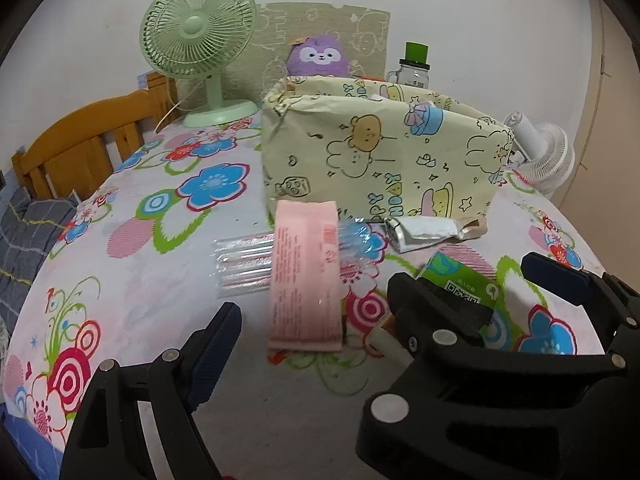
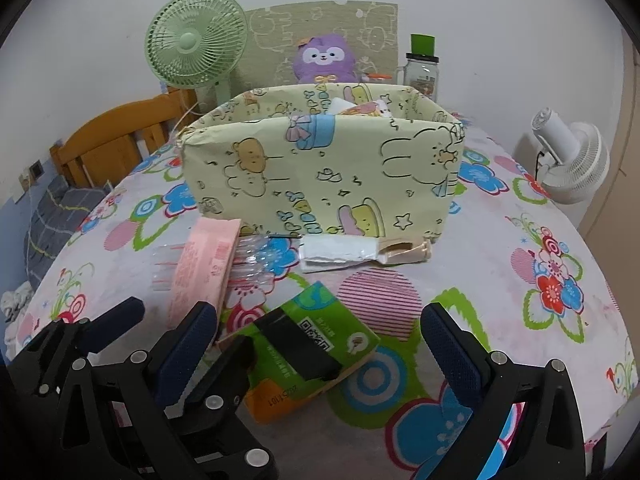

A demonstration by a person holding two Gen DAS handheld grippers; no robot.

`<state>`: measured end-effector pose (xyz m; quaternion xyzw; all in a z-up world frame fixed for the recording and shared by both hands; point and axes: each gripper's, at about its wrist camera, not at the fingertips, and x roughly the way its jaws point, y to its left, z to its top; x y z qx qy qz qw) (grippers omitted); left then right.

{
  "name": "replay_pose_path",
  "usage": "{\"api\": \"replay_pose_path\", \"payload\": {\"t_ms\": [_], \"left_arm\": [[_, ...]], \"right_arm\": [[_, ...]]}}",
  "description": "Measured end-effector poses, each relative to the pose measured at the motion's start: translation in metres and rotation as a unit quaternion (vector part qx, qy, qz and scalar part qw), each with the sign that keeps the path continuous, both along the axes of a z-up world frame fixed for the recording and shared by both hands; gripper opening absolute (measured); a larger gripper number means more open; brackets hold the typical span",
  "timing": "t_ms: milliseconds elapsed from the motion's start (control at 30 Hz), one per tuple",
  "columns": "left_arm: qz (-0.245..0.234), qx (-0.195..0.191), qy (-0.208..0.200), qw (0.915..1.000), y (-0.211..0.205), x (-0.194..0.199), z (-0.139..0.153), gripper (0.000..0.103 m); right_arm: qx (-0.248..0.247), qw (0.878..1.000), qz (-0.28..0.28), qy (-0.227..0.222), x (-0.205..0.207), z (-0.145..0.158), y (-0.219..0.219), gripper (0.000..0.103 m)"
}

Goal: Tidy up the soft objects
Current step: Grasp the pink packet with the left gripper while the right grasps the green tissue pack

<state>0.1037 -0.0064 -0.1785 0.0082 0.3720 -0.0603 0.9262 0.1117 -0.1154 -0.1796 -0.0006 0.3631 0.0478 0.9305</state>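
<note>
Tissue pack in green plastic with a QR code (image 2: 320, 340) lies nearest, flat on the flowered tablecloth (image 2: 540, 240), between the spread fingers of the right gripper (image 2: 320, 344); neither pad touches it. The left gripper (image 1: 312, 312) hovers beside it with its fingers apart too, around the near end of a pink rectangular soft packet (image 1: 306, 276) that rests across a clear plastic sleeve (image 1: 244, 264). Farther back lies a crumpled white and silver wrapper (image 2: 340, 254), just before the pale yellow cartoon-printed fabric box (image 2: 320, 172). Behind the box stand a purple plush toy (image 2: 324, 58), a green desk fan (image 2: 196, 46) and a green-capped clear bottle (image 2: 422, 64).
</note>
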Motion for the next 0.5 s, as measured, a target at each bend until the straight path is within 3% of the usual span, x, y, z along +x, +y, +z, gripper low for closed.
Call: {"api": "replay_pose_path", "payload": {"t_ms": [300, 500], "left_arm": [[0.006, 0.001, -0.018, 0.9998, 0.007, -0.009, 0.018, 0.086], [0.011, 0.005, -0.002, 0.9999, 0.021, -0.022, 0.011, 0.087]], "right_arm": [[0.01, 1.0, 0.001, -0.016, -0.005, 0.015, -0.001, 0.103], [-0.012, 1.0, 0.005, -0.016, -0.014, 0.012, 0.011, 0.103]]}}
